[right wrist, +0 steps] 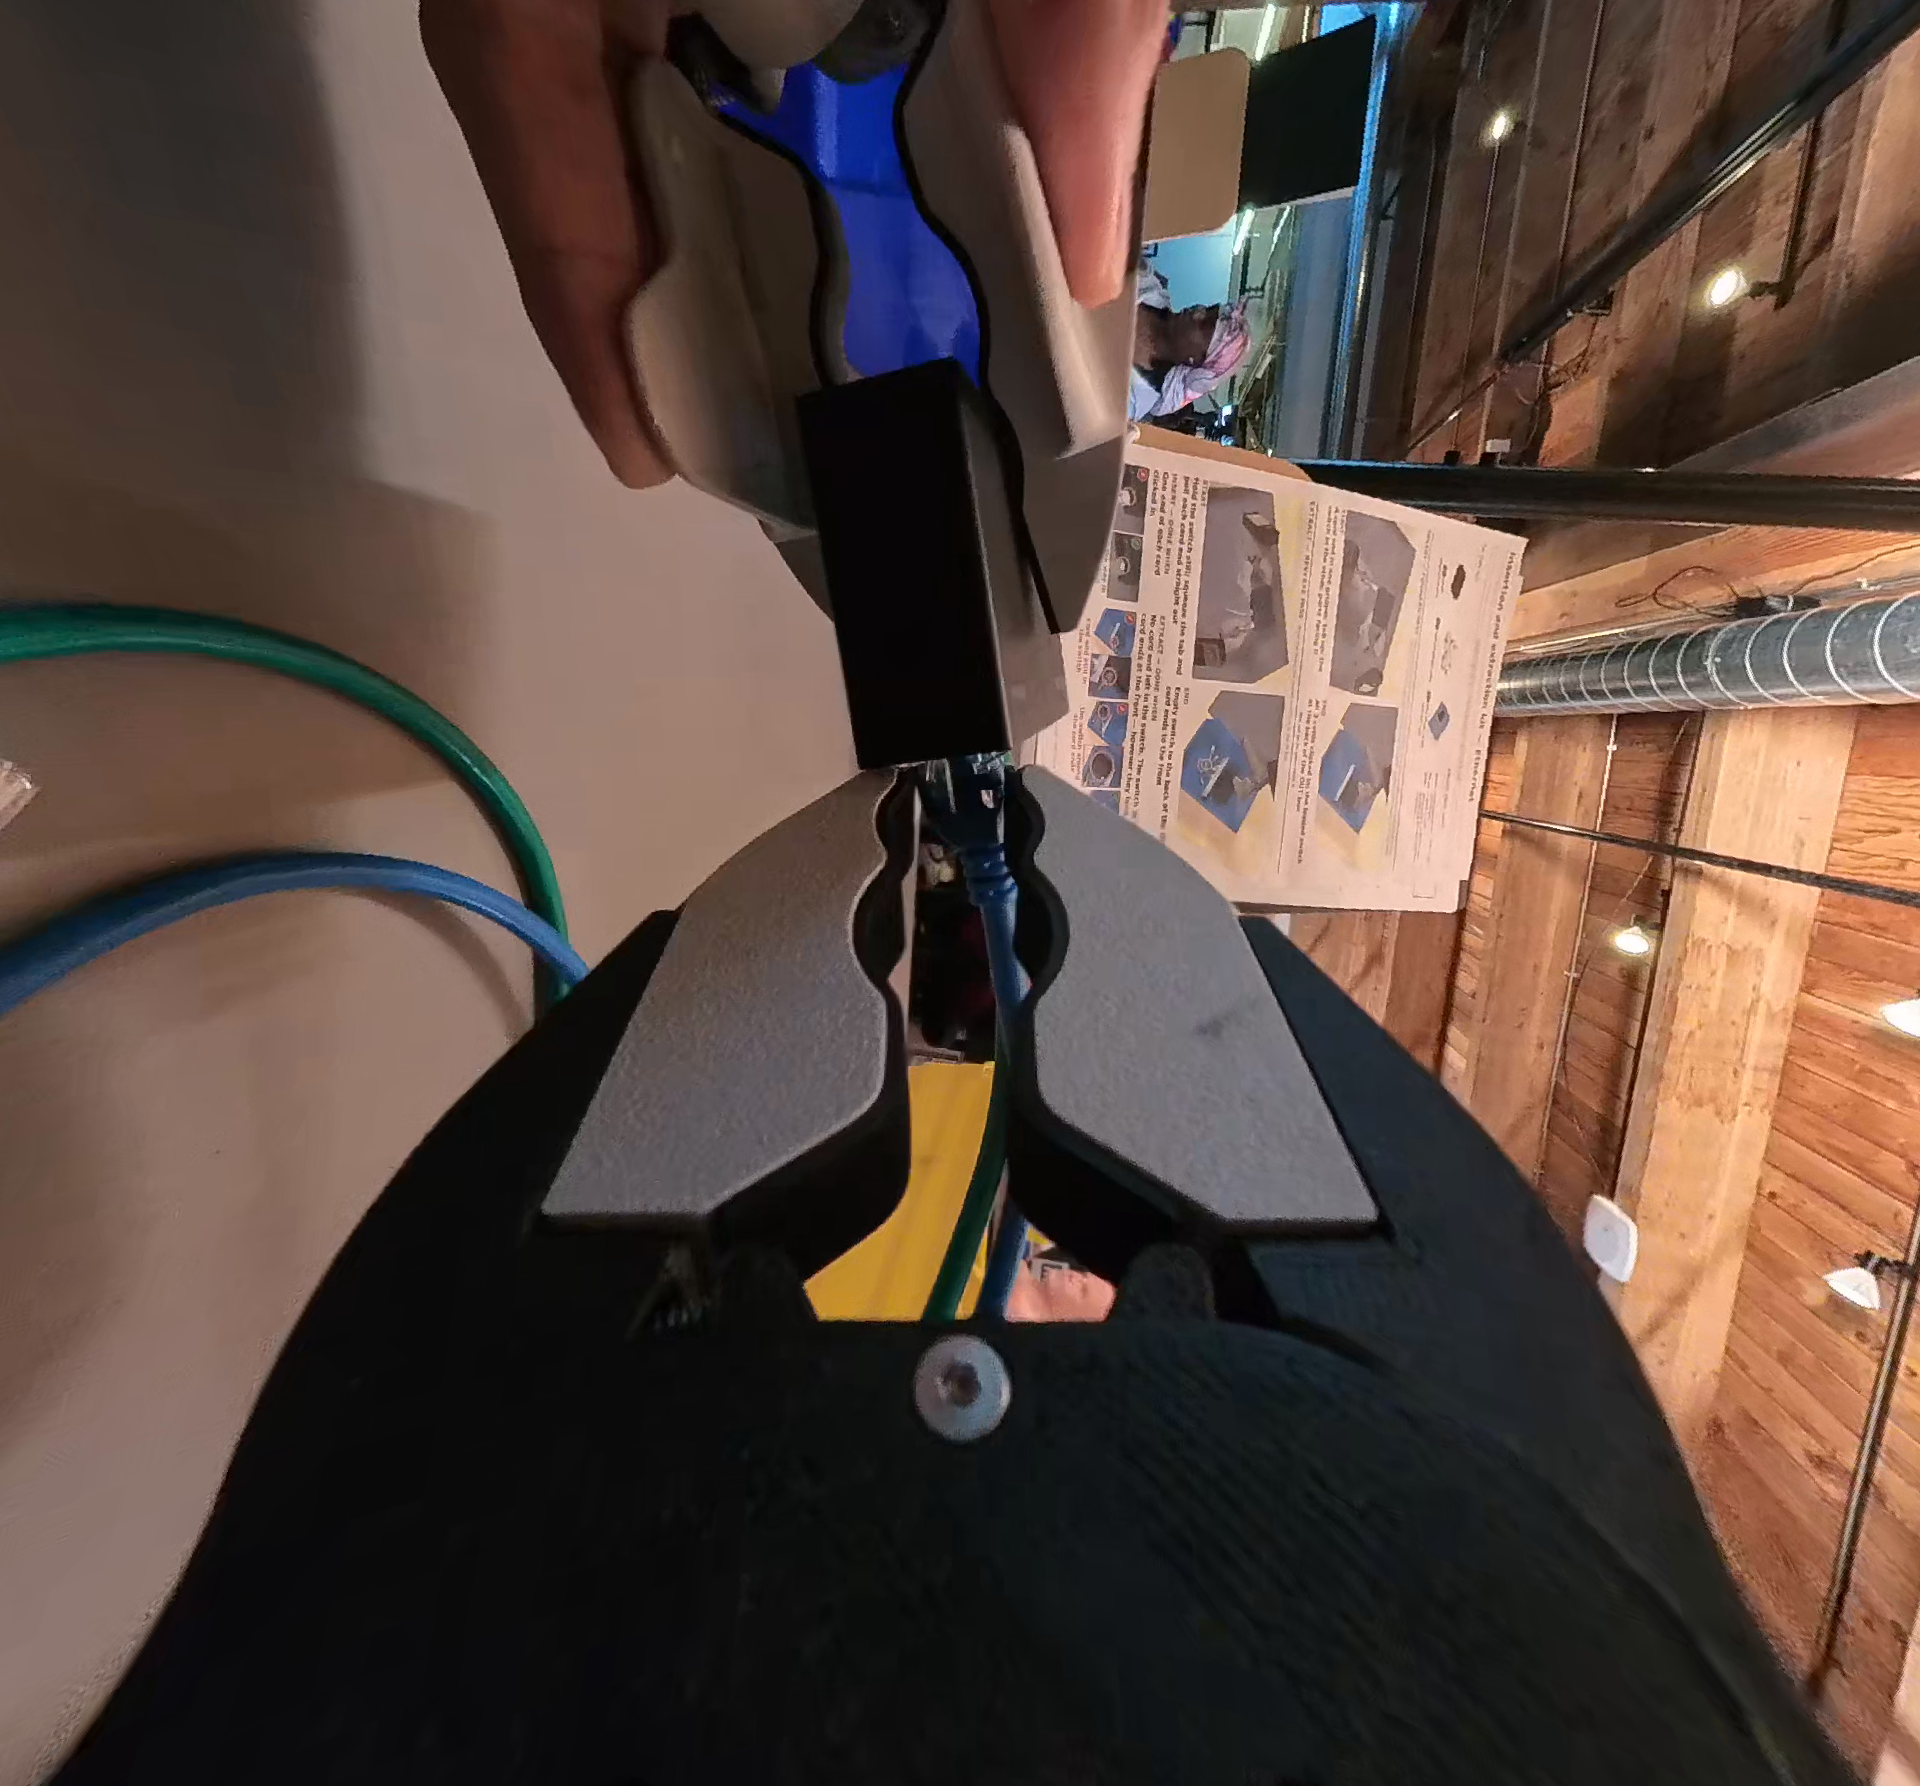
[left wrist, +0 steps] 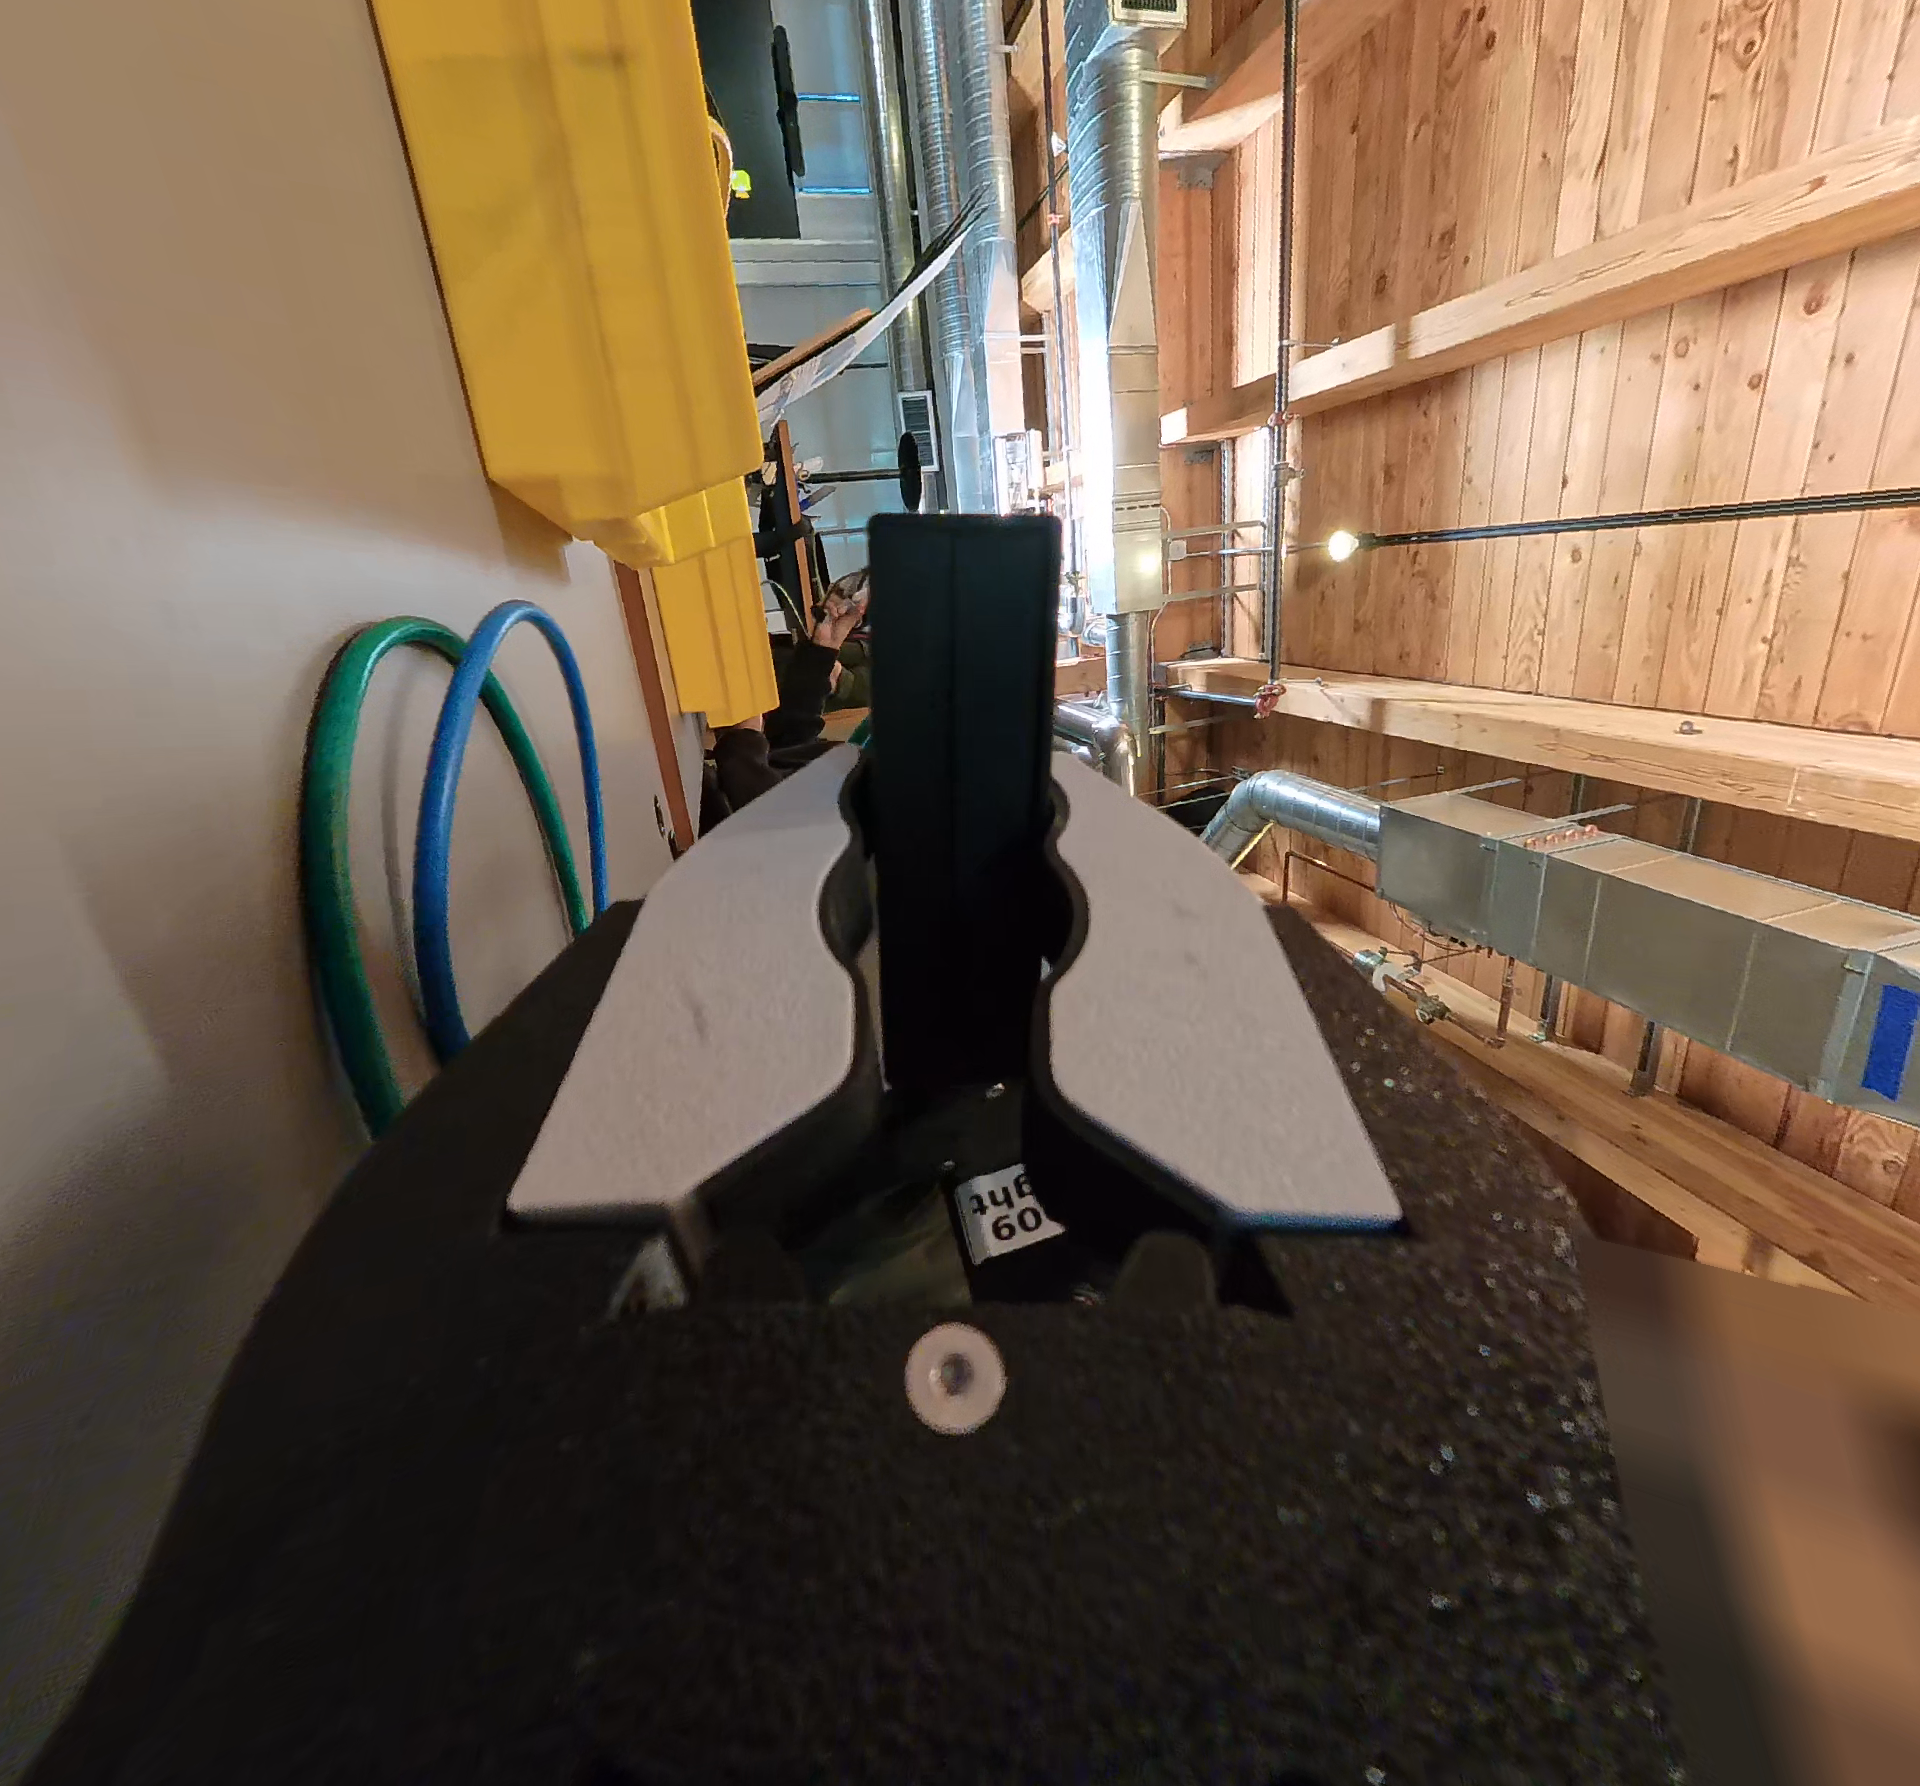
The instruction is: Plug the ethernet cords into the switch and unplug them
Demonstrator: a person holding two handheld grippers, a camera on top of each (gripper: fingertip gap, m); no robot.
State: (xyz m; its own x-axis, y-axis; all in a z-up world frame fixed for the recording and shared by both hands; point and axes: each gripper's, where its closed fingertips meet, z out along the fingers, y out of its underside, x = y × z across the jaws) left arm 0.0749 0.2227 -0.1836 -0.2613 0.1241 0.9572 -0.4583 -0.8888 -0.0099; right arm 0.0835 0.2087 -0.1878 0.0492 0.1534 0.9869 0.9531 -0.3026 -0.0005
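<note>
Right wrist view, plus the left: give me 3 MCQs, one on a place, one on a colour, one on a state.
1. Where is the switch?
A. flat on the table
B. clamped in the left tongs
C. inside a yellow bin

2. What colour is the cord whose plug the right tongs grip?
A. blue
B. red
C. white

3. How do the right tongs stand?
A. wide open
B. out of view
C. shut on the blue cord

Answers:
1. B, since both views show the black box between the left tongs' grey fingers.
2. A, since the plug and boot at the switch's end are blue; the green cord only runs past between the fingers.
3. C, since the fingers pinch the boot right at the switch.
</note>
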